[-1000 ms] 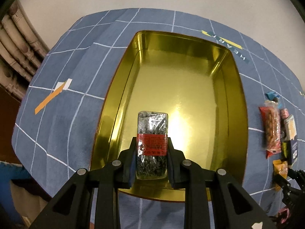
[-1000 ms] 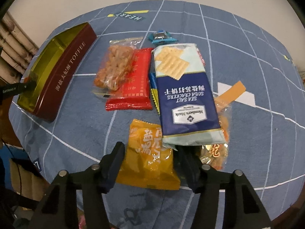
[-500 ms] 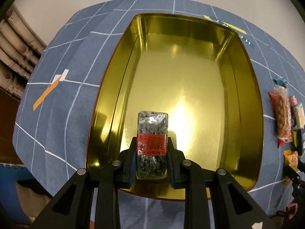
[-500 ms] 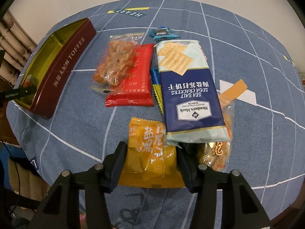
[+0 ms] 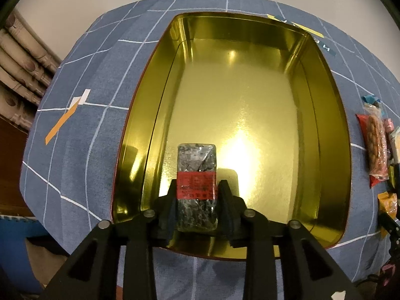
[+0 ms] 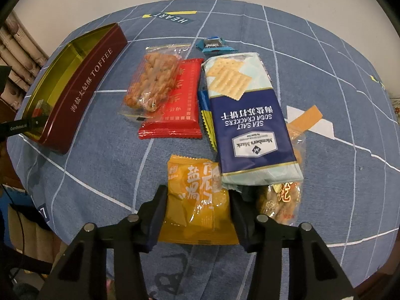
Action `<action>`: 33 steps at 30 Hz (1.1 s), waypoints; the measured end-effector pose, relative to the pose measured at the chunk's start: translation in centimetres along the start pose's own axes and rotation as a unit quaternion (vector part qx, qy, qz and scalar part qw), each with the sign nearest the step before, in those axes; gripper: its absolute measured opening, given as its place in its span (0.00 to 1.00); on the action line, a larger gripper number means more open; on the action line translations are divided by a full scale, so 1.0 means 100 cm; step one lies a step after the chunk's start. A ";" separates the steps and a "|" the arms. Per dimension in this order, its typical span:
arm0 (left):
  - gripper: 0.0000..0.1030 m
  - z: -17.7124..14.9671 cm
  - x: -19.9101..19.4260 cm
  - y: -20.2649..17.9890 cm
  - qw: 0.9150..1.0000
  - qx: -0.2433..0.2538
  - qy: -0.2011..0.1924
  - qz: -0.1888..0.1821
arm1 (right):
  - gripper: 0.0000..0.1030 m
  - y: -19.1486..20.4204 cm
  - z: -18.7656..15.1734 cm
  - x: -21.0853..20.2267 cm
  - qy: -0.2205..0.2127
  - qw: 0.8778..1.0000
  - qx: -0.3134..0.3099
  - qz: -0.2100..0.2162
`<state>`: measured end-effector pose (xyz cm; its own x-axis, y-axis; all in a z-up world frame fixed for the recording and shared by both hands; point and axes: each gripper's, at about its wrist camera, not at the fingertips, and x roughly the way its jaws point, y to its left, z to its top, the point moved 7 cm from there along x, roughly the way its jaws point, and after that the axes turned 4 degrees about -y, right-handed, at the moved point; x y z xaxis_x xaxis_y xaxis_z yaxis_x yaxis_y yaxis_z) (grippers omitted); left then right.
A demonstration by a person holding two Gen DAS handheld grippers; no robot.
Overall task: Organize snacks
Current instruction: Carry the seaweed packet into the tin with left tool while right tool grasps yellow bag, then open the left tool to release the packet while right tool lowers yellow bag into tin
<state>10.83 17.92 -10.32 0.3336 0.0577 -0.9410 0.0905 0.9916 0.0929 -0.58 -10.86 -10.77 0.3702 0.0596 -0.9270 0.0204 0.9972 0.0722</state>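
My left gripper [image 5: 196, 185] points down into the gold-lined toffee tin [image 5: 325, 100] at its near end. Its jaws are opening, and the dark seaweed pack with a red label [image 5: 196, 160] stands between them with thin gaps at both pads. In the right wrist view, my right gripper [image 6: 197, 192] is closing its jaws around the orange snack packet [image 6: 197, 210], which lies on the blue cloth. The pads touch both its sides and the wrapper crumples. The maroon tin [image 6: 87, 85] stands at the far left.
Beyond the orange packet lie a sea salt cracker pack [image 6: 250, 115], a red packet [image 6: 180, 110], a clear bag of fried snacks [image 6: 152, 80], a small blue candy [image 6: 212, 46] and a clear bag of brown snacks [image 6: 282, 200]. The table edge runs close below both grippers.
The left fingers have drawn slightly away from the seaweed pack, and the tin looms larger than a second ago. The right fingers have narrowed onto the orange packet and squeezed it.
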 end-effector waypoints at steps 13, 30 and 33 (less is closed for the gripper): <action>0.60 0.012 -0.039 -0.001 0.997 -0.025 -0.065 -0.027 | 0.46 0.042 -0.001 -0.019 -0.010 0.998 -0.041 0.050; 0.72 -0.005 -0.075 0.077 0.978 -0.166 -0.122 0.036 | 0.46 0.146 0.078 -0.044 -0.078 0.984 -0.117 0.106; 0.72 -0.012 -0.068 0.092 0.976 -0.188 -0.104 0.034 | 0.46 0.175 0.091 -0.043 -0.079 0.979 -0.128 0.137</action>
<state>8.23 26.84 -3.48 0.5138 0.1395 -0.8465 -0.2759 0.9611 -0.0091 6.61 5.93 -2.23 0.4695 0.3386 -0.8155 -0.3248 0.9250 0.1970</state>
